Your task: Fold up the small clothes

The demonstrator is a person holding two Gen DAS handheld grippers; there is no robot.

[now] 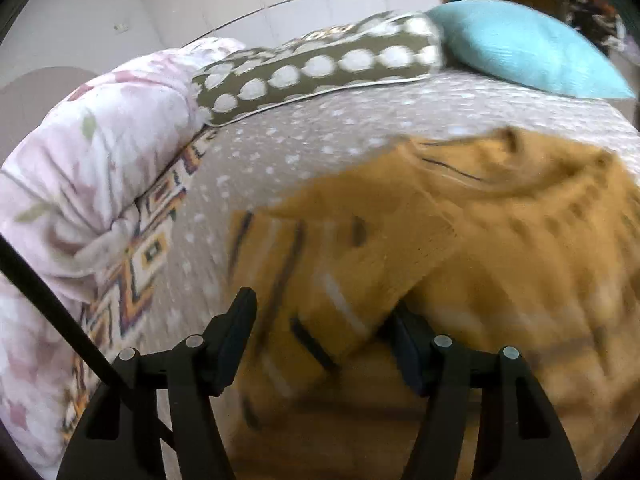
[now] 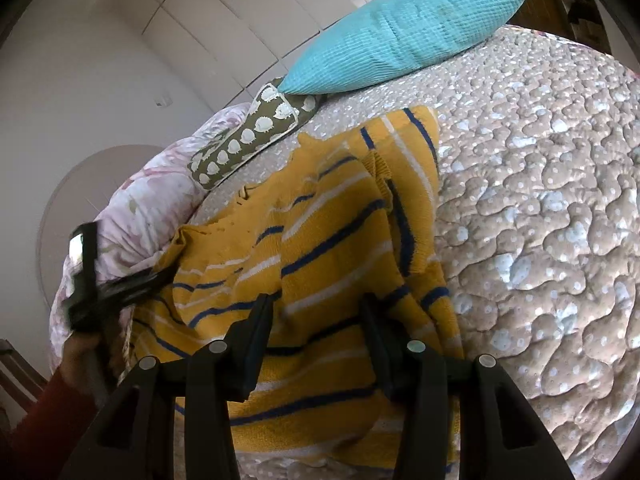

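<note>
The yellow striped sweater (image 2: 320, 248) lies rumpled on the quilted bedspread (image 2: 540, 200), near a teal pillow (image 2: 400, 28). The right gripper (image 2: 316, 312) hovers over it, jaws apart. The left gripper (image 1: 324, 316), blurred, seems to straddle a sleeve unclamped.

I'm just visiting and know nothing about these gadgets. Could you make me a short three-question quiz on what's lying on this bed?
1. True or false: the yellow striped sweater lies flat and neatly folded on the quilted bedspread.
2. Which cushion touches the turquoise pillow? A) the olive patterned cushion B) a red round cushion C) none
3. What lies bunched at the bed's left edge, beyond the olive cushion?

Key
1. False: it is rumpled, with folds overlapping.
2. A
3. A pink floral comforter.
</note>
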